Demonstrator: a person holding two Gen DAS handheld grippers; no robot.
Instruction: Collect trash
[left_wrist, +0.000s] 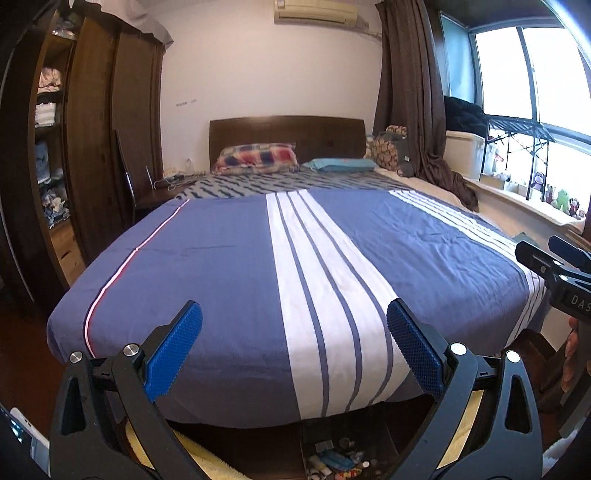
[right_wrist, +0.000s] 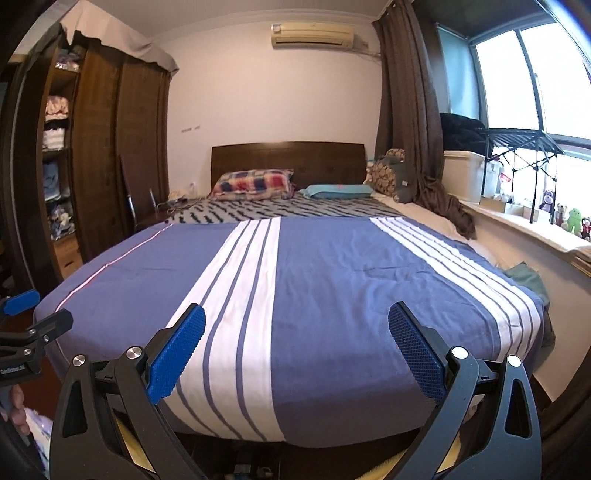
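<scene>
While the bed (left_wrist: 229, 266) was faced from its foot, no trash was seen on its striped cover; collection appeared not yet begun. Left gripper (left_wrist: 293, 347) and right gripper (right_wrist: 295, 347) were held spread wide, empty.

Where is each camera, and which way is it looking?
Left wrist: sits on the open left gripper, looking across the blue white-striped bedspread toward the dark wooden headboard; the right gripper and fingers show at right.
Right wrist: sits on the open right gripper, facing likewise; the left gripper shows at left.
Shared: bedspread, headboard, plaid pillow.
</scene>
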